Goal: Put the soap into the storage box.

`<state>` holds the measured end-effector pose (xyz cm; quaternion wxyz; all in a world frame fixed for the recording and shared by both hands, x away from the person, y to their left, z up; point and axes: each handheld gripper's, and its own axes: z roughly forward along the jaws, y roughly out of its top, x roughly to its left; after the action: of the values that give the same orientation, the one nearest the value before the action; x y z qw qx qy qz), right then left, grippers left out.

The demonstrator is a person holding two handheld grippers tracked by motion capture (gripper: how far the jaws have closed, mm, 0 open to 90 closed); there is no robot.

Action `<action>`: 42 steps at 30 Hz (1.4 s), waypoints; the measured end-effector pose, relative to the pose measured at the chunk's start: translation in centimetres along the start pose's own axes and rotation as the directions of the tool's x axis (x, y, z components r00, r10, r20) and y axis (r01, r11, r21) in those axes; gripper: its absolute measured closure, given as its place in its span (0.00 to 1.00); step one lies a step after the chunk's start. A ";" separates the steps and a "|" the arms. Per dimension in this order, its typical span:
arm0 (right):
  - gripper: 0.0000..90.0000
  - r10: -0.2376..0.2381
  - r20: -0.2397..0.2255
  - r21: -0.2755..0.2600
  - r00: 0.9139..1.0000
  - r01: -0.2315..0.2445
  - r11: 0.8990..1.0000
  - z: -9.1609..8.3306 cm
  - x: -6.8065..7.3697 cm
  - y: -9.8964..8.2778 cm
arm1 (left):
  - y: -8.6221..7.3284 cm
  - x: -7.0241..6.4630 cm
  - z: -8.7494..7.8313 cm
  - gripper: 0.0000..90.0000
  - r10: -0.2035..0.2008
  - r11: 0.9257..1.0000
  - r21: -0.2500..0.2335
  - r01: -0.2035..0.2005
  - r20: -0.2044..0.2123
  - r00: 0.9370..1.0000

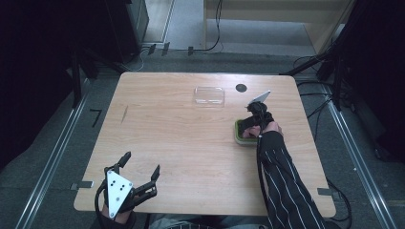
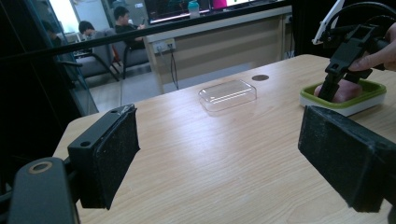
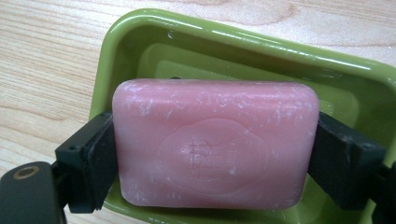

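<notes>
Soap (image 3: 215,142), pink bar, clamped end-to-end by right tool (image 3: 212,154) inside green dish (image 3: 140,32) at table's 3 o'clock; risk: slick faces slipping, dish dragging along; left tool (image 2: 233,149) wide open, empty.

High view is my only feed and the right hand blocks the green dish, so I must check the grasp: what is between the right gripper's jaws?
Observer: A pink rectangular soap bar, one jaw pressed against each short end, inside the green plastic dish.
Operator: Anything distinctive on it?
Observer: An oval stamp embossed on its top face, with whitish scuffs around it.
Operator: Is that clear thing near the far edge flat?
Observer: No; the left gripper view shows a shallow clear plastic lid with raised sides.
</notes>
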<state>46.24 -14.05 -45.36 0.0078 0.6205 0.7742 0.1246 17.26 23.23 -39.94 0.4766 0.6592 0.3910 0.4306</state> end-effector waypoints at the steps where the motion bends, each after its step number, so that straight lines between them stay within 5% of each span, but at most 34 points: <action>1: 0.14 0.001 0.000 -0.001 1.000 -0.001 1.000 0.0 0.0 0.0 | 0.0 0.0 0.0 0.14 -0.001 1.000 -0.002 0.001 0.001 1.000; 21: 0.14 -0.026 -0.017 -0.048 1.000 0.025 0.999 -1.4 -0.3 -0.4 | 0.1 -0.1 0.3 0.14 -0.001 1.000 0.000 0.001 0.011 1.000; 42: 0.01 -0.074 -0.011 -0.023 0.997 0.074 0.997 -3.7 -0.5 -3.1 | 0.1 -0.2 0.2 0.14 0.000 1.000 -0.002 0.000 0.007 1.000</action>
<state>42.80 -15.80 -42.50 0.0149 0.5904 0.7953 0.1368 17.43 23.00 -39.93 0.4787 0.6603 0.3890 0.4284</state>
